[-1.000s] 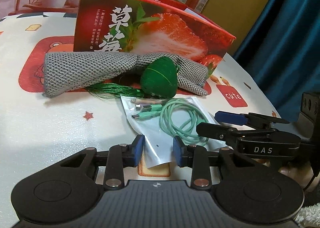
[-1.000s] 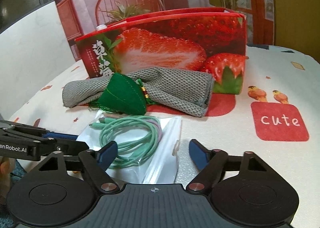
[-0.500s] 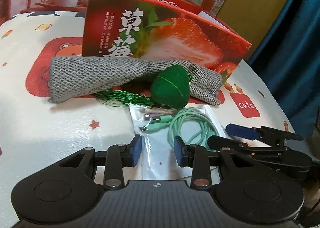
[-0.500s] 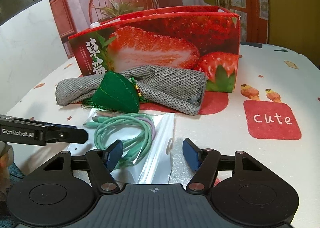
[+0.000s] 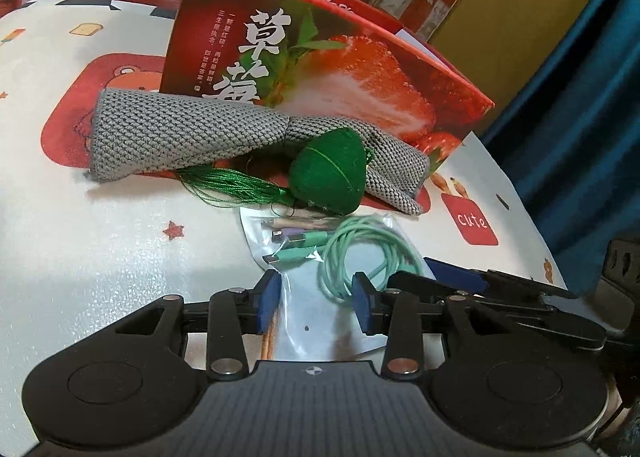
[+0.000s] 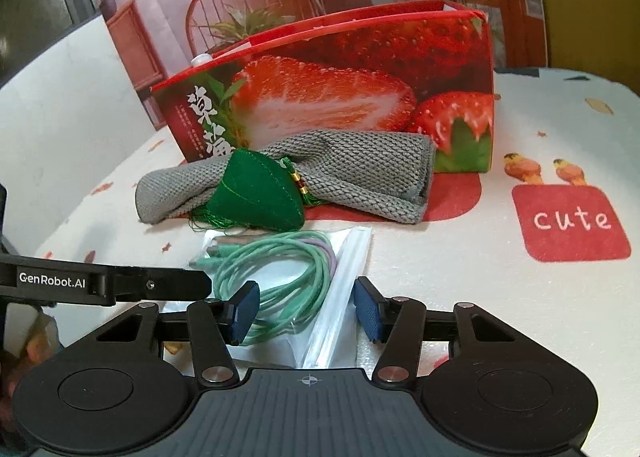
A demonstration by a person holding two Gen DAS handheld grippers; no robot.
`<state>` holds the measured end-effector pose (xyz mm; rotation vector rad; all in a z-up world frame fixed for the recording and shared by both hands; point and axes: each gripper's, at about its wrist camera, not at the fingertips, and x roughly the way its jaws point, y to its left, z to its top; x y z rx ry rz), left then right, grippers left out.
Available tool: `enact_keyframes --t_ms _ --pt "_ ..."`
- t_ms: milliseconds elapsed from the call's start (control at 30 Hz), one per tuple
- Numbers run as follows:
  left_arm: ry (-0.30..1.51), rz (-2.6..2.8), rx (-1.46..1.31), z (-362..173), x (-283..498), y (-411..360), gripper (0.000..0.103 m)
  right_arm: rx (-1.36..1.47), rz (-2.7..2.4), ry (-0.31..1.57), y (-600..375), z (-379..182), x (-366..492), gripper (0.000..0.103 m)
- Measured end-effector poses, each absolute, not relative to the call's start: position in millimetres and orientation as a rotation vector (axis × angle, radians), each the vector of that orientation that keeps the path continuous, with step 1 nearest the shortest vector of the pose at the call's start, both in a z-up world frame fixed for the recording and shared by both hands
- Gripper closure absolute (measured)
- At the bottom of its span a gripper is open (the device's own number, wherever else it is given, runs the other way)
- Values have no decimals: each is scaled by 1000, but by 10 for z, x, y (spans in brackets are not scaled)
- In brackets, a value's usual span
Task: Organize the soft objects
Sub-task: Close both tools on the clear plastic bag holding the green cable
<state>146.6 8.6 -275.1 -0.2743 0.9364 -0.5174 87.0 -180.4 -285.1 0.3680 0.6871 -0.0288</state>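
Right gripper [image 6: 306, 311] fingers apart, cable bag [image 6: 320, 277] between

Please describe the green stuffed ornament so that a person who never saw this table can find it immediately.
Find the tall strawberry box on the table; a grey knitted cloth lies before it. The green ornament rests against that cloth, behind the bagged mint cable. Only it is pyramid-shaped felt with a shiny green tassel.
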Motion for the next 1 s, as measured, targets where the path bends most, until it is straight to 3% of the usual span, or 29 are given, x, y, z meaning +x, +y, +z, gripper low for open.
enact_keyframes --t_ms 67,100,600,1000 --pt "936 -525 -270 -2750 1452 72 63 389 -9 682 -1813 -2858 869 60" --pt "934 -524 -260 -2748 1444 59 63 415 23 684 -1821 -2868 877 70" --pt "922 -522 -213 -2742 1436 51 64 340 -40 692 -1829 -2838 856 66" --pt "921 -477 -253 -2743 1431 121 64 326 1 699 -1781 -2851 857 79"
